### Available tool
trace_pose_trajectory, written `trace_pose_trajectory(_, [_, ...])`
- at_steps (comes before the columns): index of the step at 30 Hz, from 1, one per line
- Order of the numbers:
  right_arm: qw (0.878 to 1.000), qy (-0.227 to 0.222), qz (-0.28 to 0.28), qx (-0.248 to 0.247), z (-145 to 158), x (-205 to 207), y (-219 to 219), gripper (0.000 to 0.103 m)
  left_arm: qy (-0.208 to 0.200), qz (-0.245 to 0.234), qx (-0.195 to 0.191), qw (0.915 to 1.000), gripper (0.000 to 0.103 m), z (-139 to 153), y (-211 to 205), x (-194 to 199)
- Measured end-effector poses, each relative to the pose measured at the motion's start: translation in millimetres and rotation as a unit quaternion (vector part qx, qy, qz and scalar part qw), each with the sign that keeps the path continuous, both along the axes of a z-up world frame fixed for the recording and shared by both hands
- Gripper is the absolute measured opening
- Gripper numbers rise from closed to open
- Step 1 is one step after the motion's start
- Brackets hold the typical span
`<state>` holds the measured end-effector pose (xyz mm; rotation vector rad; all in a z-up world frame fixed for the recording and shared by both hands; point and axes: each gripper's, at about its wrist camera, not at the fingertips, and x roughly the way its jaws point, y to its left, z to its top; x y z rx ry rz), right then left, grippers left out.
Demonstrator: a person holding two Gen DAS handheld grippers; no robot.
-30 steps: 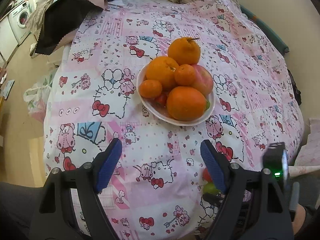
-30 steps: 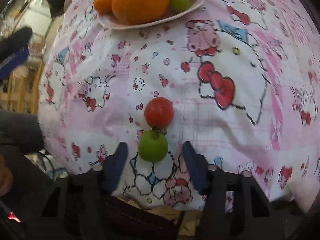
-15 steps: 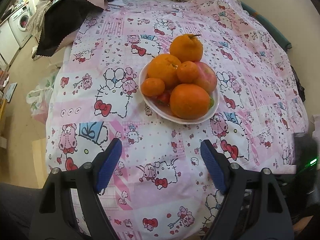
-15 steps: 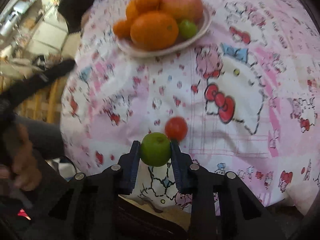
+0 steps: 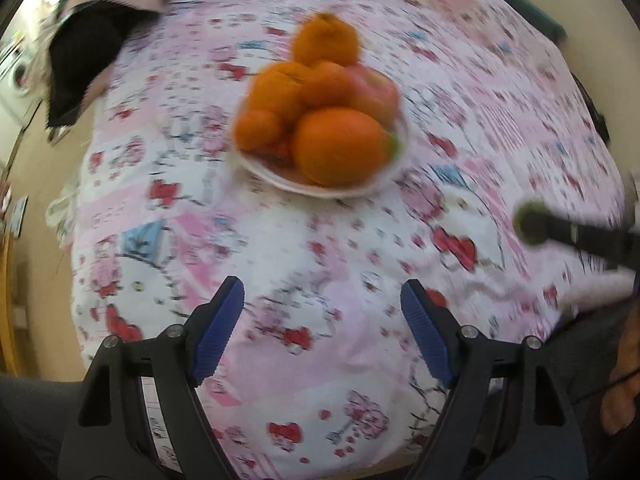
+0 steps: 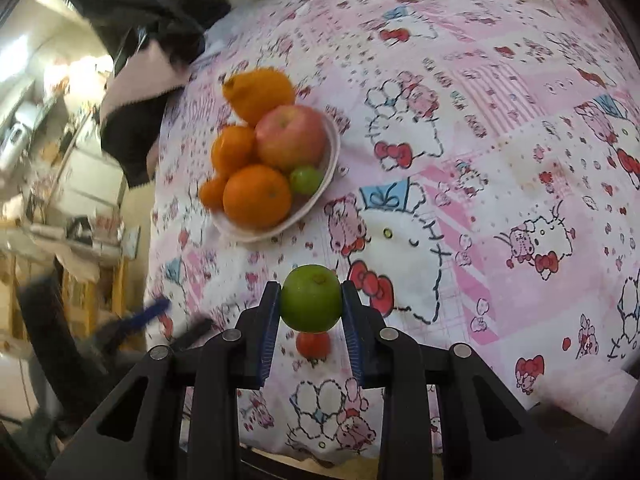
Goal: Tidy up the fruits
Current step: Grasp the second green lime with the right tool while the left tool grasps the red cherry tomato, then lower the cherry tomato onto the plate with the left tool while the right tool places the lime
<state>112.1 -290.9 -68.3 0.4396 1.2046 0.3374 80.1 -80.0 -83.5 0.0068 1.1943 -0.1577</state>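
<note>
My right gripper [image 6: 311, 304] is shut on a small green fruit [image 6: 311, 298] and holds it above the pink cartoon-print cloth [image 6: 500, 168]. A small red tomato [image 6: 313, 345] lies on the cloth just below it. A white plate [image 6: 330, 160] further back carries several oranges, a pink apple [image 6: 290, 136] and another small green fruit [image 6: 306, 179]. In the blurred left wrist view my left gripper [image 5: 322, 320] stands open and empty in front of the plate [image 5: 394, 176]. The right gripper and its green fruit [image 5: 530, 222] show at that view's right edge.
A black and pink garment [image 5: 84, 64] lies on the cloth's far left corner. The table edge drops off at the left, with furniture and floor beyond [image 6: 72, 184]. A person's hand [image 5: 624, 392] is at the lower right of the left wrist view.
My right gripper closed on the green fruit and lifted it off the cloth, leaving the red tomato behind. The left gripper shifted, staying open; the right gripper came into its view.
</note>
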Motion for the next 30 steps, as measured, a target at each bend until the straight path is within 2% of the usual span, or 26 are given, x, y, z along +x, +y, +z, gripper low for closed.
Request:
trace_pose_trajectory(5, [0.999,-0.006,-0.027,0.025,4,4,-15,0.032,0.015,-0.047,0.008,0.9987,0.078,-16,-44,-8])
trace_pose_trajectory(8, [0.999,0.001,-0.033,0.043,3,6,-18,0.032,0.031,-0.051,0.006,0.9982,0.077,-29,-62,-9])
trace_pose_trajectory(11, [0.998,0.008,-0.03,0.061,1,7,-18,0.032,0.065,-0.046,0.003,0.9968,0.076,-47,-75,-9])
trace_pose_trajectory(13, [0.997,0.01,-0.026,0.068,1,7,-17,0.032,0.074,-0.045,0.011,0.9962,0.069,-57,-81,-7])
trace_pose_trajectory(16, [0.997,0.006,-0.023,0.077,4,7,-15,0.032,0.081,-0.039,0.022,0.9957,0.065,-65,-85,-2])
trace_pose_trajectory(20, [0.996,0.0,-0.022,0.084,9,8,-16,0.032,0.087,-0.042,0.03,0.9948,0.04,-72,-88,2])
trace_pose_trajectory(21, [0.996,-0.001,-0.023,0.087,9,8,-17,0.032,0.084,-0.044,0.031,0.995,0.037,-72,-88,2])
trace_pose_trajectory(22, [0.996,-0.001,-0.023,0.089,10,8,-17,0.032,0.081,-0.046,0.021,0.9954,0.025,-70,-88,2])
trace_pose_trajectory(23, [0.996,-0.002,-0.023,0.09,10,9,-17,0.032,0.08,-0.048,0.01,0.9956,0.026,-68,-88,2])
trace_pose_trajectory(30, [0.995,-0.003,-0.02,0.093,12,8,-16,0.032,0.072,-0.039,0.006,0.9966,0.026,-57,-81,7])
